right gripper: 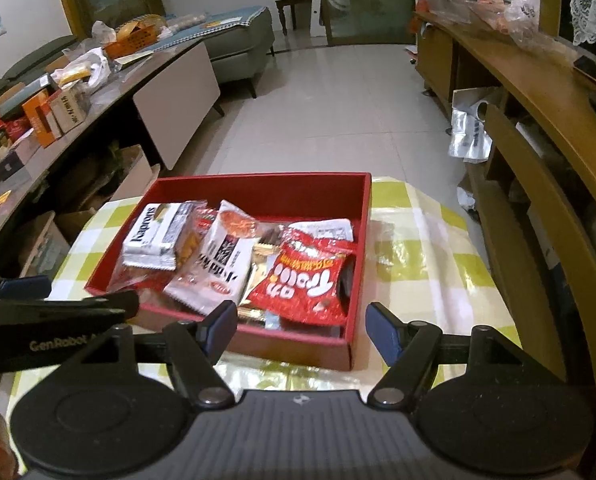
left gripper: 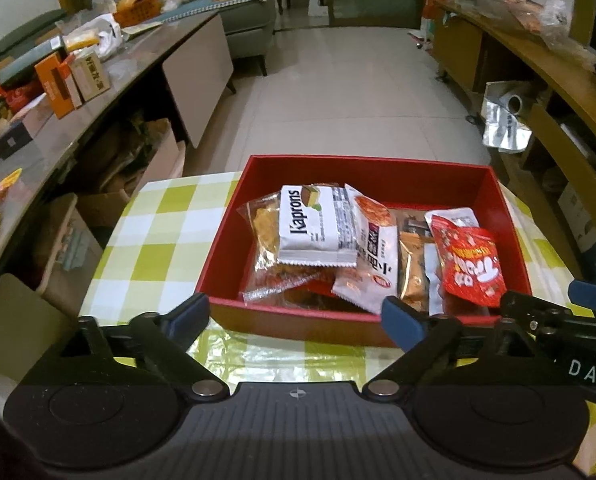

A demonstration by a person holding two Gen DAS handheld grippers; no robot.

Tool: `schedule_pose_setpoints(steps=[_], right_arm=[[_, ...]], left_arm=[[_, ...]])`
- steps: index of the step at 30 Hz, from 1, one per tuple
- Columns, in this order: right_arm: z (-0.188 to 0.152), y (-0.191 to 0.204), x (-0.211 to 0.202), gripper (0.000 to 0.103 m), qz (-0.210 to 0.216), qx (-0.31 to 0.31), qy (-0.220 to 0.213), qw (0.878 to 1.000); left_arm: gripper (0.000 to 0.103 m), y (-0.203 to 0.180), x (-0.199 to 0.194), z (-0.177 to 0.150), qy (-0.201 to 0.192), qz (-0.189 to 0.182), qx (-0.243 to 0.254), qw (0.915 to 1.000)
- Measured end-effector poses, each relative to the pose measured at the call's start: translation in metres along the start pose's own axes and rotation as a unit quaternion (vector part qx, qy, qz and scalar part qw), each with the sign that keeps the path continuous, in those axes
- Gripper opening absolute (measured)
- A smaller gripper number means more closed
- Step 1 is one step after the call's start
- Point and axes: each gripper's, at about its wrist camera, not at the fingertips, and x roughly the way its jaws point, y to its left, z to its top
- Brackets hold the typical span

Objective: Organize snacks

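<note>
A red open box (left gripper: 226, 248) stands on a table with a green-and-white chequered cloth (left gripper: 158, 232). In it lie a white Kaprons packet (left gripper: 314, 224), a white packet with an orange picture (left gripper: 374, 248), a red packet (left gripper: 472, 264), a golden-brown packet (left gripper: 412, 268) and clear bags of brown snacks (left gripper: 264, 232). My left gripper (left gripper: 296, 316) is open in front of the box's near wall and holds nothing. My right gripper (right gripper: 302, 328) is open over the near right corner of the red box (right gripper: 362, 240), also holding nothing. The red packet (right gripper: 310, 280) lies just beyond it.
A long counter (left gripper: 58, 128) crowded with cartons runs along the left, with cardboard boxes (left gripper: 154, 160) under it. A wooden shelf unit (left gripper: 558, 80) lines the right, with a silver foil bag (left gripper: 502, 120) on the tiled floor. The right gripper's arm (left gripper: 558, 320) lies close beside my left one.
</note>
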Motion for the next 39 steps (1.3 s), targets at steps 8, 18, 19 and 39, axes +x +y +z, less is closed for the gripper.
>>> schedule_pose_setpoints(steps=[8,18,19,39], right_arm=[[-0.015,0.005,-0.020,0.081,0.007,-0.001,-0.004,1.000],[-0.026,0.009,-0.032,0.081,0.013,-0.006,-0.006,1.000],[-0.026,0.009,-0.034,0.081,0.013,-0.005,-0.007,1.000],[-0.032,0.006,-0.041,0.085,0.011,-0.003,-0.007,1.000]], left_arm=[[0.100,0.001,-0.017,-0.014,-0.013,-0.005,0.006,0.9999],[0.101,0.004,-0.032,-0.025,-0.027,-0.006,0.005,0.9996],[0.101,0.005,-0.033,-0.026,-0.028,-0.006,0.005,0.9996],[0.101,0.004,-0.048,-0.036,-0.045,0.008,0.008,0.9989]])
